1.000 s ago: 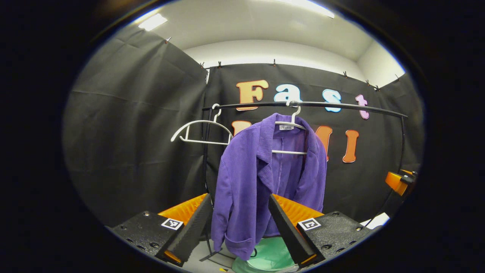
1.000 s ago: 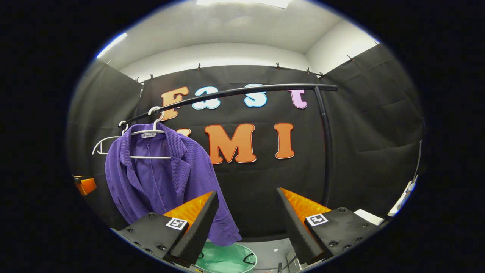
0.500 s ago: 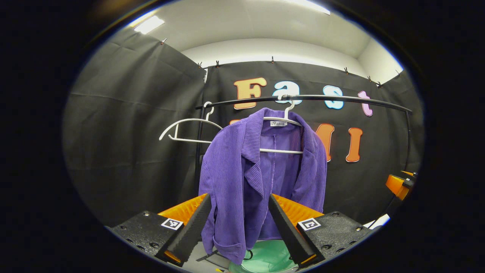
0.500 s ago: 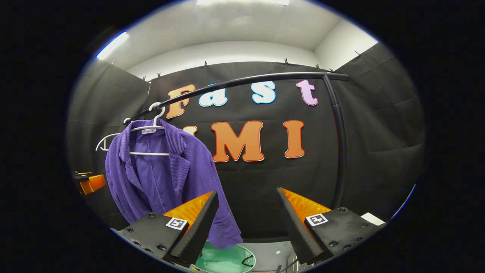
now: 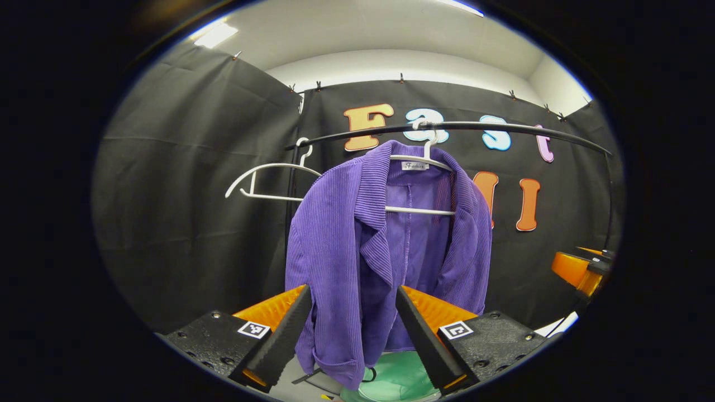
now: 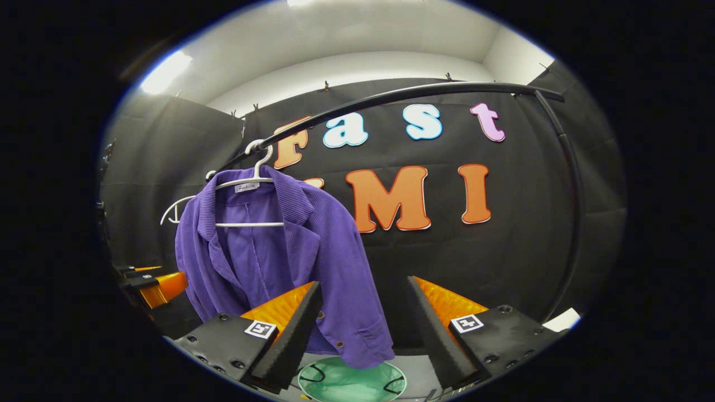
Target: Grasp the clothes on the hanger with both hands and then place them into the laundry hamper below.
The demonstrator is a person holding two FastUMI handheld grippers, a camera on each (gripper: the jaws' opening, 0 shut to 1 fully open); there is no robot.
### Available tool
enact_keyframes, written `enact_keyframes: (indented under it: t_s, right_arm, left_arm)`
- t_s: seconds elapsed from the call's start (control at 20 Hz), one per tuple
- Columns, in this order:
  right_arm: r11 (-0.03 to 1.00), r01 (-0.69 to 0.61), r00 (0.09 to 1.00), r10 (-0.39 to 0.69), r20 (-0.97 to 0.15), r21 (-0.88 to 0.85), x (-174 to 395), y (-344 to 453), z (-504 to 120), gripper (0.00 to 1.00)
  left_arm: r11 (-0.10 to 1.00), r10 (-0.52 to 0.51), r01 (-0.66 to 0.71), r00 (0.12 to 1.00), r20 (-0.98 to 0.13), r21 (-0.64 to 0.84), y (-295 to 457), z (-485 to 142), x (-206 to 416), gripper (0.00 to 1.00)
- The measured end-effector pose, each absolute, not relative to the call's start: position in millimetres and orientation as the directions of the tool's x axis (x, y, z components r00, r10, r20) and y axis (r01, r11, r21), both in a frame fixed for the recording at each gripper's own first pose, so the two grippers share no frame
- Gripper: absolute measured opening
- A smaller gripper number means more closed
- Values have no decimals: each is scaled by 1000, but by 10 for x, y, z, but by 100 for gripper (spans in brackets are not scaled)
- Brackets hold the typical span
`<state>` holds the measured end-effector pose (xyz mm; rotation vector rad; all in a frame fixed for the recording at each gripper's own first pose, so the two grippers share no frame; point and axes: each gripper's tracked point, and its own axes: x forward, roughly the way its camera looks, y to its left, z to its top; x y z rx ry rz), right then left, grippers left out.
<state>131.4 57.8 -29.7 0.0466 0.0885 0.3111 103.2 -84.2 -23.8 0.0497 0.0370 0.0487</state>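
A purple ribbed jacket [image 5: 357, 245] [image 6: 279, 262] hangs on a white hanger [image 5: 424, 162] [image 6: 254, 181] from a black rail [image 5: 503, 129] [image 6: 424, 89]. Below it on the floor stands the green laundry hamper [image 5: 399, 379] [image 6: 349, 382]. My left gripper [image 5: 349, 335] is open, short of the jacket, with the jacket's front seen between its fingers. My right gripper [image 6: 360, 329] is open too, with the jacket's right sleeve by its left finger and nothing between its fingers. The other gripper shows at the right edge of the left gripper view [image 5: 578, 271] and at the left edge of the right gripper view [image 6: 156, 285].
A second, bare white hanger [image 5: 268, 178] [image 6: 176, 209] hangs at the left end of the rail. The rack's right upright [image 6: 572, 184] curves down beside the black cloth wall. A white thing [image 6: 561, 321] lies on the floor at the right.
Both grippers have moved closer to the jacket, which looks larger now. The right gripper's view has swung so the jacket sits nearer its middle. Both stay open.
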Motion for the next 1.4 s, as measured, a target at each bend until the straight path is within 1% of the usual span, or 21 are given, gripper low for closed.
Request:
enact_keyframes:
  t_s: [0.05, 0.1, 0.15, 0.2, 0.3, 0.35, 0.4, 0.45, 0.5, 0.55, 0.65, 0.7, 0.8, 0.85, 0.95, 1.05, 1.1, 1.15, 1.2, 1.3, 1.4]
  right_arm:
    - [948, -312, 945, 317, -78, 68, 1348, 646, -294, 98]
    - [945, -319, 943, 324, -80, 72, 1394, 726, -320, 90]
    - [943, -325, 940, 331, -86, 74, 1453, 822, -345, 90]
    - [940, -332, 936, 338, -97, 75, 1510, 915, -393, 89]
    - [937, -345, 931, 350, -109, 57, 1603, 1085, -447, 100]
    - [935, -352, 929, 354, -106, 43, 1645, 1164, -444, 89]
    - [932, -360, 927, 361, -98, 31, 1674, 1246, -429, 98]
    - [930, -367, 926, 367, -88, 24, 1717, 1327, -416, 89]
    - [929, -370, 925, 370, -80, 19, 1749, 1401, -407, 89]
    - [927, -373, 924, 374, -76, 19, 1782, 1479, -417, 98]
    - [928, -372, 925, 373, -76, 27, 1884, 1589, -446, 98]
    - [928, -371, 925, 372, -77, 32, 1945, 1639, -457, 98]
    - [927, -374, 924, 375, -78, 31, 2054, 1724, -485, 98]
    - [928, -372, 924, 373, -84, 29, 2113, 1751, -508, 89]
    - [928, -373, 922, 373, -106, 23, 2207, 1811, -555, 96]
    - [924, -383, 917, 381, -114, 7, 2279, 1892, -557, 82]
    - [922, -386, 917, 384, -110, -2, 2304, 1929, -548, 88]
    - [921, -389, 916, 386, -109, -7, 2341, 1979, -557, 82]
    - [921, -390, 915, 387, -118, -9, 2367, 2026, -582, 89]
    - [920, -392, 912, 387, -136, -9, 2437, 2100, -652, 89]
    - [925, -379, 916, 373, -148, -14, 2536, 2119, -709, 89]
  left_arm:
    - [998, 42, -40, 998, -37, 50, -844, -243, 1075, 92]
    - [998, 36, -34, 999, -41, 51, -835, -263, 1125, 92]
    - [998, 29, -26, 999, -46, 50, -841, -282, 1164, 95]
    - [999, 18, -15, 998, -52, 49, -843, -309, 1209, 92]
    - [999, -6, 9, 998, -59, 48, -867, -328, 1308, 95]
    - [999, -16, 19, 998, -61, 49, -878, -331, 1356, 92]
    - [998, -29, 32, 998, -61, 49, -888, -333, 1398, 92]
    - [998, -43, 46, 997, -62, 48, -902, -343, 1454, 92]
    - [997, -57, 60, 996, -63, 45, -923, -344, 1496, 92]
    - [996, -71, 74, 995, -63, 42, -933, -349, 1543, 92]
    - [995, -93, 95, 993, -71, 32, -958, -370, 1642, 92]
    - [995, -98, 100, 992, -76, 29, -962, -375, 1689, 95]
    - [995, -91, 94, 993, -81, 34, -947, -374, 1789, 95]
    - [995, -82, 86, 993, -79, 42, -936, -363, 1835, 92]
    - [996, -71, 74, 995, -65, 49, -937, -312, 1924, 92]
    - [996, -82, 84, 995, -55, 39, -1000, -261, 2024, 92]
    - [997, -72, 74, 996, -53, 31, -988, -242, 2082, 92]
    - [998, -59, 60, 997, -51, 22, -962, -237, 2132, 94]
    - [999, -47, 47, 998, -51, 14, -940, -228, 2193, 95]
    - [999, -23, 24, 998, -55, 22, -907, -230, 2305, 92]
    - [999, -1, 3, 999, -48, 45, -865, -229, 2416, 92]
